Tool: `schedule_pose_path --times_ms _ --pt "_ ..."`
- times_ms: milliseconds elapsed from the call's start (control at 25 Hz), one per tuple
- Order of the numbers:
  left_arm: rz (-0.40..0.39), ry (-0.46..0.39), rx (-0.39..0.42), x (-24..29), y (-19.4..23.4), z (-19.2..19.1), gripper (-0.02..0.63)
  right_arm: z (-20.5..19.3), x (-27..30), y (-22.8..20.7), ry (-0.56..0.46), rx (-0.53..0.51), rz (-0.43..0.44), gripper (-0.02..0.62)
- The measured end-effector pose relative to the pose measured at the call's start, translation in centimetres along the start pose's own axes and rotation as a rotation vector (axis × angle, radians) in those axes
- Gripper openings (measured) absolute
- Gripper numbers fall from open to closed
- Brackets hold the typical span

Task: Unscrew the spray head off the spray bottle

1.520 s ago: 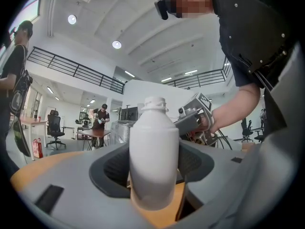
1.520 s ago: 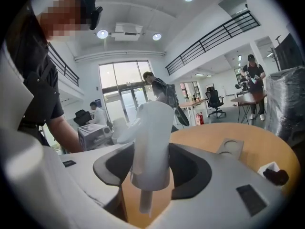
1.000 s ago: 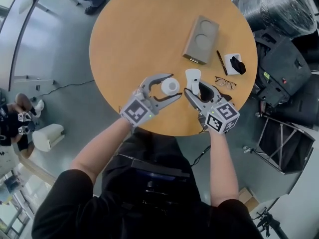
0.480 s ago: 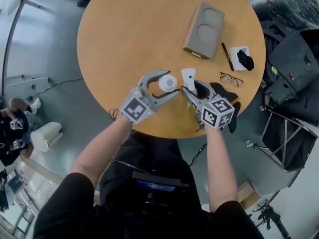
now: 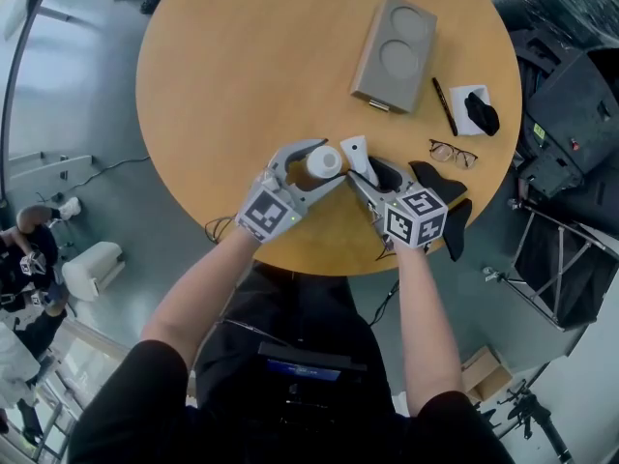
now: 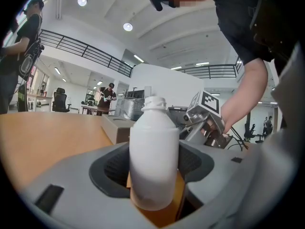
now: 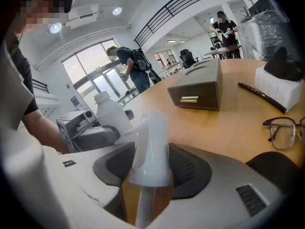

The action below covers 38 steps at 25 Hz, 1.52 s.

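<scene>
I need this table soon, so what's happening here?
A person works two handheld grippers over the round table. The left gripper has its jaws closed on the white bottle, whose neck is bare. The right gripper grips the spray head, held apart from the bottle. The head is already off.

Your head camera looks steeply down from above onto the round tabletop (image 5: 242, 75), with the left gripper (image 5: 332, 162) and right gripper (image 5: 370, 170) at its near edge. The left gripper view sits low behind its jaws, close on the bottle (image 6: 153, 156), and faces across the tabletop towards your right hand. The right gripper view sits equally low, close on the spray head (image 7: 150, 147), and faces back at the left jaws. All three views share the grey box (image 5: 395, 54).
</scene>
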<state>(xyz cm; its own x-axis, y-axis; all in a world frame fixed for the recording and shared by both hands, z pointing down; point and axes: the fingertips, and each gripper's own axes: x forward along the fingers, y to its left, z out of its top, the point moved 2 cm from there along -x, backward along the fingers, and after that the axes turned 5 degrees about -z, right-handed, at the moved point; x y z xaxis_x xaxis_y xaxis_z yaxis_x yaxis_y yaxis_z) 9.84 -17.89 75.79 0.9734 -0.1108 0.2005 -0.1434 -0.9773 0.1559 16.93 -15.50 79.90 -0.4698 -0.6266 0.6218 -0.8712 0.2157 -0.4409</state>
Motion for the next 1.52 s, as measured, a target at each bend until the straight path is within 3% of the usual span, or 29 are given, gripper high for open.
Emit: schedule_pose_path --times_ms 160,680,880,1160,1520 --pt "-0.005 0.028 -0.022 0.3 -0.1 -1.5 0.307 -0.6 0.1 -0.3 0.013 0.003 -0.001 0.242" --pt "-0.054 0.113 0.04 -0.8 -1.8 -2.4 0.316 -1.1 0.2 1.0 0.041 -0.035 -0.011 0.242" --pt "-0.075 0.153 0.034 -1.0 -1.9 -2.6 0.36 -1.3 0.6 1.8 0.041 -0.064 -0.012 0.249" --pt "-0.121 0.179 0.036 -3.5 -2.6 -1.5 0.39 -1.3 0.0 2.9 0.065 -0.062 -0.003 0.307" --pt "-0.047 0.187 -0.011 -8.8 -5.2 4.4 0.39 0.6 -6.9 7.0 0.012 -0.106 -0.036 0.307"
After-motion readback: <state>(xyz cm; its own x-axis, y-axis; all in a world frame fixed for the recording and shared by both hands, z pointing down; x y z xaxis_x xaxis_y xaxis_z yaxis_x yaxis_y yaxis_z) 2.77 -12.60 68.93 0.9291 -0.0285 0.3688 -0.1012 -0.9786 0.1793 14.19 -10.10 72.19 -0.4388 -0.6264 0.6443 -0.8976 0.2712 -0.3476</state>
